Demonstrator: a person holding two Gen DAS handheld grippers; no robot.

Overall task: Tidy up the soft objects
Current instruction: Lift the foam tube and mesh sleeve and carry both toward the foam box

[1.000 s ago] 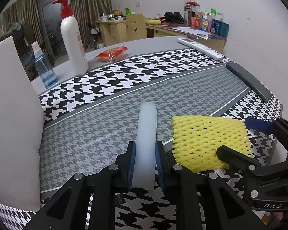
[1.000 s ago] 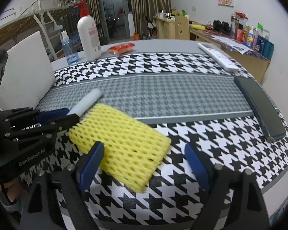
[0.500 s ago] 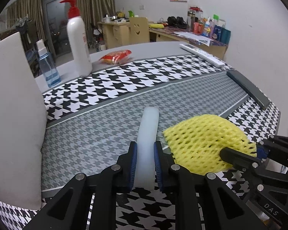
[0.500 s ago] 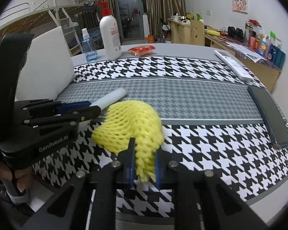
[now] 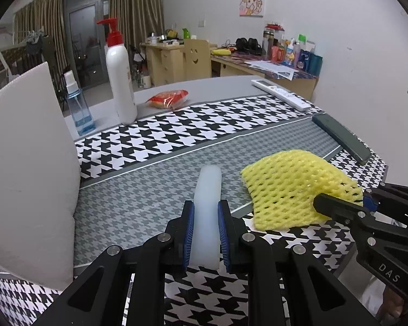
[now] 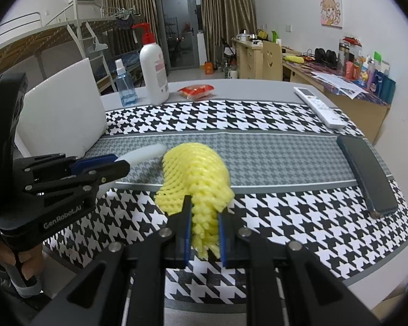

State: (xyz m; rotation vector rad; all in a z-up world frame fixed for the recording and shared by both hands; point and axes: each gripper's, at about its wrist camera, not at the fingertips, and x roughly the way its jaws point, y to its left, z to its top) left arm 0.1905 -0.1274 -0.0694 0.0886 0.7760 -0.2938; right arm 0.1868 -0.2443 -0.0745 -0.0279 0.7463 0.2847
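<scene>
My left gripper (image 5: pixel 205 228) is shut on a white foam tube (image 5: pixel 207 206), which points forward over the houndstooth table mat (image 5: pixel 176 135). My right gripper (image 6: pixel 204 231) is shut on a yellow foam net sleeve (image 6: pixel 198 174), bunched between the pads and lifted off the mat. In the left wrist view the yellow sleeve (image 5: pixel 288 187) hangs to the right of the tube, held by the right gripper (image 5: pixel 361 203). In the right wrist view the left gripper (image 6: pixel 106 165) and the tube (image 6: pixel 144 153) sit to the left of the sleeve.
A large white foam block (image 5: pixel 24 168) stands at the left. A white pump bottle (image 5: pixel 121 81), a blue spray bottle (image 5: pixel 77 106) and a red snack packet (image 5: pixel 168 99) stand at the back. A white remote (image 6: pixel 321 107) and a dark flat case (image 6: pixel 367 176) lie at the right.
My right gripper has closed on the yellow sleeve, bunching it, and raised it off the mat. The left gripper keeps the tube and has lifted a little.
</scene>
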